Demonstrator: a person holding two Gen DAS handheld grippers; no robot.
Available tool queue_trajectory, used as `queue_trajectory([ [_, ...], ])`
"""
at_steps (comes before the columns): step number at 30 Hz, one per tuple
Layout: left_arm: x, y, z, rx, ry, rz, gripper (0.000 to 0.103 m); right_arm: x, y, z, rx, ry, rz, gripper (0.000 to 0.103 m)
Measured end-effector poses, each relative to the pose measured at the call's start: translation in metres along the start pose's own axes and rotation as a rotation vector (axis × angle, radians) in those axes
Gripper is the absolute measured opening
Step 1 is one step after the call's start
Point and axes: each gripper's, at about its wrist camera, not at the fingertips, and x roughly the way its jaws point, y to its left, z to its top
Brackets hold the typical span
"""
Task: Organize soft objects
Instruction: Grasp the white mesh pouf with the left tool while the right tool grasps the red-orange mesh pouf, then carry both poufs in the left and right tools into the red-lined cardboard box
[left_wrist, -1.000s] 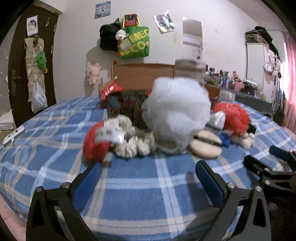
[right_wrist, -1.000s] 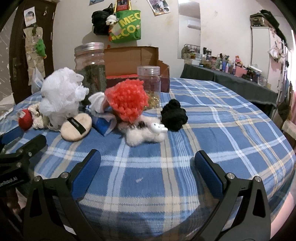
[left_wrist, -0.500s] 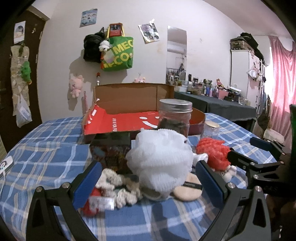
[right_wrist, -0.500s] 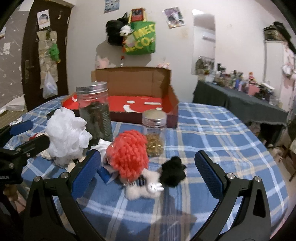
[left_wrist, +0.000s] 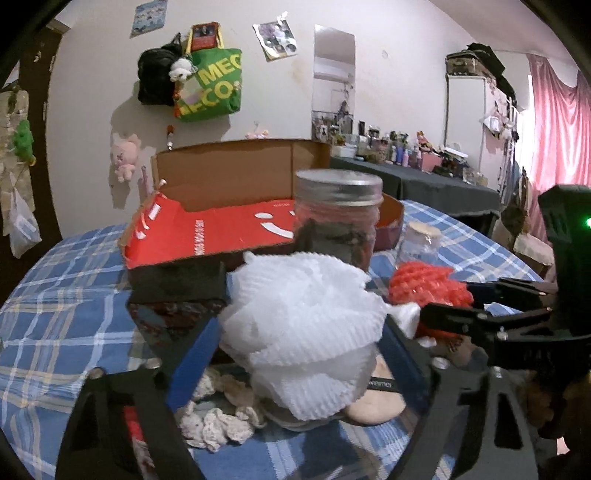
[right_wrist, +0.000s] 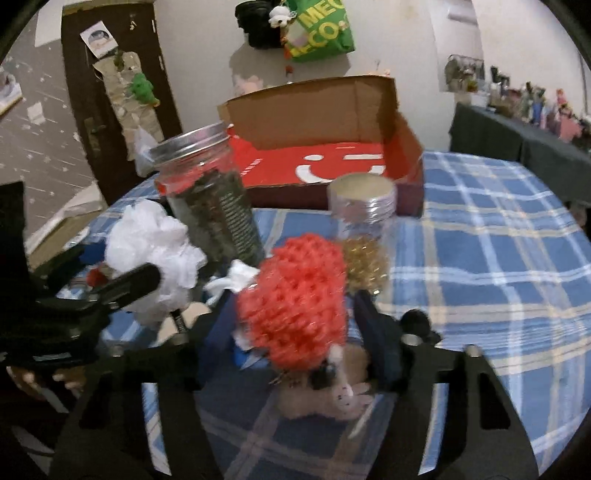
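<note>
The white mesh sponge (left_wrist: 303, 325) sits on the blue checked worktop (left_wrist: 55, 332), in front of the tall jar with a metal lid (left_wrist: 338, 218), and it is between the two blue fingers of the left claw (left_wrist: 295, 354). The jaws of this claw are closing around the sponge; the pads are at its sides, but I cannot tell if they press it already. Under and beside the sponge lie a beige powder puff (left_wrist: 376, 402) and a knitted cream piece (left_wrist: 218, 417). To the right, the red mesh sponge (right_wrist: 295, 302) stands between the fingers of the right claw (right_wrist: 291, 332), and the jaws of this claw are closing too; the blue pads are close to the sponge on both sides, and whether they touch is not clear. Just in front of the red sponge lies a small fluffy toy (right_wrist: 332, 398), and a black pompom (right_wrist: 417, 321) is near the right finger. Behind the red sponge is a small jar with gold content (right_wrist: 364, 236). Further back an open cardboard box with red inside (right_wrist: 332, 147) lies on the worktop. On the wall hangs a green bag (left_wrist: 210, 88).
</note>
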Motion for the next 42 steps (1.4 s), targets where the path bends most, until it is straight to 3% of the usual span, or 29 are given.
queue_trajectory([
  [3,0.006,-0.001,-0.003,0.007,0.025,-0.028,0.058,-0.004,0.004,-0.004,-0.011,-0.015,0.008,0.048],
  [11,-0.002,-0.003,-0.007,0.004,0.01,-0.061,0.044,-0.019,0.011,-0.009,-0.021,-0.059,-0.011,0.044],
  [24,-0.029,0.008,0.001,-0.015,-0.036,-0.066,0.042,-0.042,0.016,-0.001,-0.036,-0.106,-0.038,0.044],
  [42,-0.054,0.042,0.041,-0.02,-0.147,-0.002,0.042,-0.069,0.018,0.046,-0.093,-0.224,-0.057,0.044],
])
